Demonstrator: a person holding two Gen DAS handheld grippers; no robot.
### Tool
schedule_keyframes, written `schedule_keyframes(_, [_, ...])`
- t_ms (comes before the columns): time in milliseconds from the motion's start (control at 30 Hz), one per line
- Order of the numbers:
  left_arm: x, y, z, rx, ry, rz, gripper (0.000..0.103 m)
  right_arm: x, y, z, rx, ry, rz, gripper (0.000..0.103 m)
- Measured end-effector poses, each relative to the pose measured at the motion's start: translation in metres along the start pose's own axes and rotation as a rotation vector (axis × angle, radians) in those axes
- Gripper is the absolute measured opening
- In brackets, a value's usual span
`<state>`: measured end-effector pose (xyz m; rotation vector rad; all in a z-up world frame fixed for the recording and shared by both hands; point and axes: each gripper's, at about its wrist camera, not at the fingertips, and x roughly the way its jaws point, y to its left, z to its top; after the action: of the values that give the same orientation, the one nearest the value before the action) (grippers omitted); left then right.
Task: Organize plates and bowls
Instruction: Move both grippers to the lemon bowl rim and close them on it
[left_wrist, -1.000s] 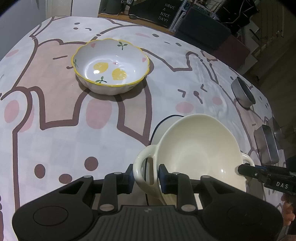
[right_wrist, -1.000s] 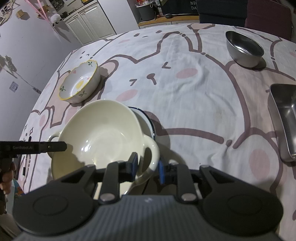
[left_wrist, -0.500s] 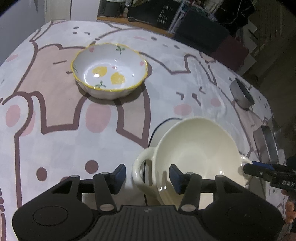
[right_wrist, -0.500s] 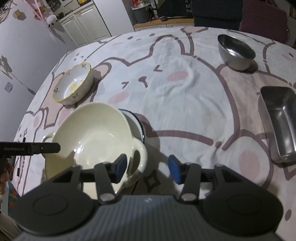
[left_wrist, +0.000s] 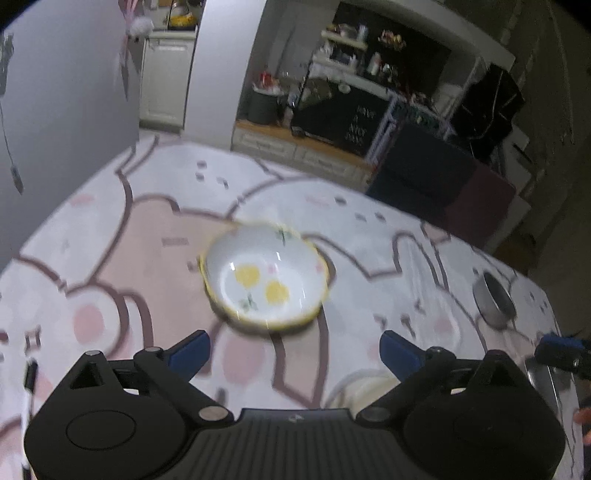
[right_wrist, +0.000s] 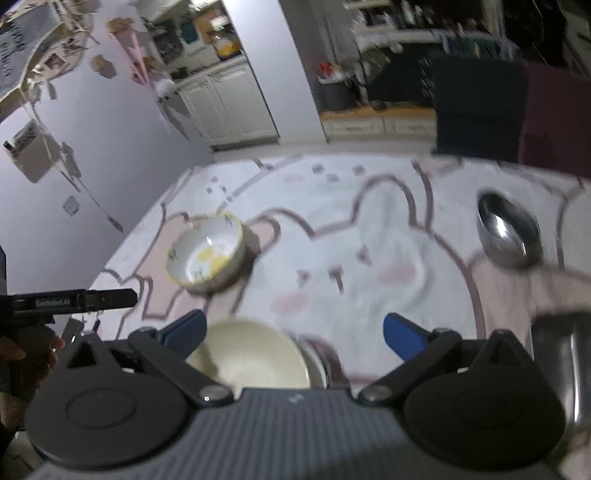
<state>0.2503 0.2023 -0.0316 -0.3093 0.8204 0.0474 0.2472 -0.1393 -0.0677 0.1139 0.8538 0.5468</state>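
Both grippers are seen above a table covered by a cartoon-animal tablecloth. The left gripper is held with its jaws spread wide, having just been opening, and nothing is gripped between its blue pads. The right gripper is likewise spread wide, its jaws having just been opening too, and nothing is clamped between them. The cream two-handled bowl is found low in the right wrist view, just below and between the right gripper's fingers but untouched by them; it is set on a blue-rimmed plate, of which only an edge is shown at the bowl's right side. In the left wrist view only a blurred sliver of the cream bowl is visible behind the gripper body at the lower right. A white bowl with a yellow rim and lemon print is placed farther out on the cloth, well apart from the cream bowl, upright and empty. A round steel bowl is seen toward the right side of the table, and part of a steel tray lies near the right edge, closer in. A dark pen-like object lies on the cloth at the lower left of the left wrist view. Both pictures are blurred by motion.
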Motion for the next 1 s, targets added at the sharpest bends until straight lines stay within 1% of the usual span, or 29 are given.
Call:
schedule_keyframes(133, [0.010, 0.011, 0.025, -0.043, -0.058, 0.041, 0.099, 0.017, 0.009, 0.039, -0.055, -0.049, 0.005, 0.103])
schedule_keyframes(233, [0.027, 0.024, 0.037, -0.090, -0.065, 0.078, 0.100, 0.040, 0.016, 0.068, -0.080, -0.059, 0.026, 0.103])
schedule_keyframes(333, [0.049, 0.038, 0.040, -0.138, -0.046, 0.116, 0.101, 0.072, 0.024, 0.095, -0.104, -0.040, 0.053, 0.103])
schedule_keyframes(467, [0.079, 0.055, 0.038, -0.193, 0.005, 0.134, 0.101, 0.122, 0.034, 0.119, -0.144, -0.003, 0.060, 0.103])
schedule_keyframes(600, [0.105, 0.070, 0.035, -0.245, 0.054, 0.135, 0.101, 0.173, 0.044, 0.126, -0.188, 0.070, 0.079, 0.102])
schedule_keyframes(667, [0.113, 0.073, 0.034, -0.251, 0.068, 0.124, 0.098, 0.196, 0.048, 0.122, -0.201, 0.107, 0.084, 0.102])
schedule_keyframes(700, [0.116, 0.074, 0.034, -0.250, 0.073, 0.122, 0.091, 0.207, 0.049, 0.121, -0.199, 0.126, 0.093, 0.100])
schedule_keyframes(733, [0.119, 0.075, 0.034, -0.247, 0.079, 0.121, 0.080, 0.217, 0.050, 0.120, -0.192, 0.149, 0.103, 0.095])
schedule_keyframes(767, [0.122, 0.076, 0.034, -0.247, 0.089, 0.128, 0.075, 0.226, 0.050, 0.118, -0.182, 0.171, 0.113, 0.087])
schedule_keyframes(800, [0.125, 0.077, 0.034, -0.247, 0.098, 0.133, 0.069, 0.236, 0.051, 0.118, -0.167, 0.197, 0.126, 0.082])
schedule_keyframes(833, [0.128, 0.077, 0.033, -0.247, 0.105, 0.131, 0.061, 0.241, 0.053, 0.114, -0.155, 0.214, 0.134, 0.071])
schedule_keyframes(867, [0.131, 0.078, 0.032, -0.248, 0.111, 0.127, 0.057, 0.248, 0.053, 0.112, -0.142, 0.232, 0.139, 0.059])
schedule_keyframes(900, [0.133, 0.079, 0.032, -0.250, 0.118, 0.125, 0.050, 0.253, 0.053, 0.110, -0.132, 0.243, 0.143, 0.053])
schedule_keyframes(933, [0.134, 0.080, 0.032, -0.252, 0.120, 0.122, 0.043, 0.257, 0.053, 0.109, -0.122, 0.252, 0.154, 0.044])
schedule_keyframes(967, [0.135, 0.081, 0.032, -0.255, 0.121, 0.121, 0.039, 0.262, 0.053, 0.108, -0.115, 0.261, 0.164, 0.038])
schedule_keyframes(1000, [0.137, 0.081, 0.032, -0.258, 0.123, 0.122, 0.030, 0.265, 0.053, 0.107, -0.110, 0.267, 0.168, 0.036])
